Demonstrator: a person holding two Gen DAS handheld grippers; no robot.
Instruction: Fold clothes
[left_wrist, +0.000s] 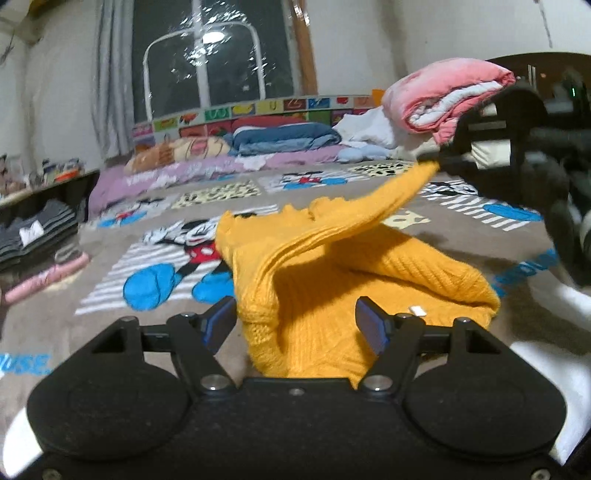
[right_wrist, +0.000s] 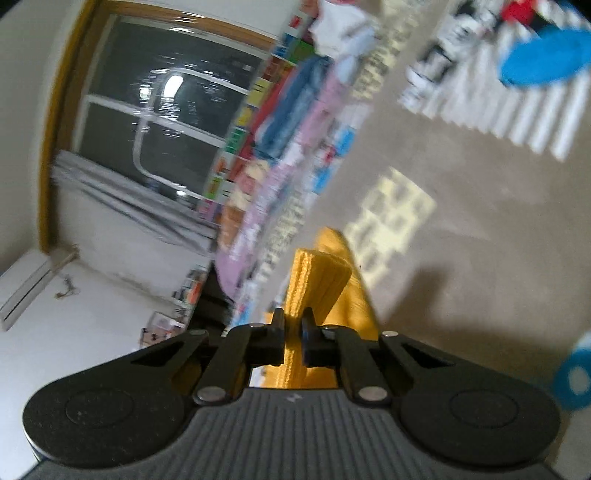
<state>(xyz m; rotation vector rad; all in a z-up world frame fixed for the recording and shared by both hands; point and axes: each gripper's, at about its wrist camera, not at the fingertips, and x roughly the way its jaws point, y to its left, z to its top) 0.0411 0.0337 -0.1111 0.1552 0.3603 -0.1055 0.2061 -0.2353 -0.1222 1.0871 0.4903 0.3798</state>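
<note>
The yellow sweater (left_wrist: 332, 258) lies in a heap on the cartoon-print blanket (left_wrist: 155, 254) spread over the bed, right in front of the left gripper (left_wrist: 295, 321). That gripper's jaws stand wide and released, one blue pad (left_wrist: 218, 325) just off the knit's left edge, the other over the cloth itself, nothing pinched between them.

Over to the right gripper (left_wrist: 447, 160) — it's clenched on the sweater! Its own camera shows the jaws tight on a folded strip of the ribbed knit (right_wrist: 317, 288), the cuff end sticking out past the tips. From the left camera, that sleeve runs in a long taut diagonal from the heap up to the right, lifted clear of the blanket.

Here's what the next move hangs on: the sleeve's long axis stretches away from the left jaws toward the right hand, while the bulk of the body sits directly under and ahead of the left jaws. So the left hand looks nearer the body, the right owns the sleeve — likely a carry across to lay it over.

The knit is thick, chunky, cable-ribbed, soft and floppy; it should sag and drape rather than hold a crease. Folded bedding (left_wrist: 443, 99) is stacked at the far side, well apart.
</note>
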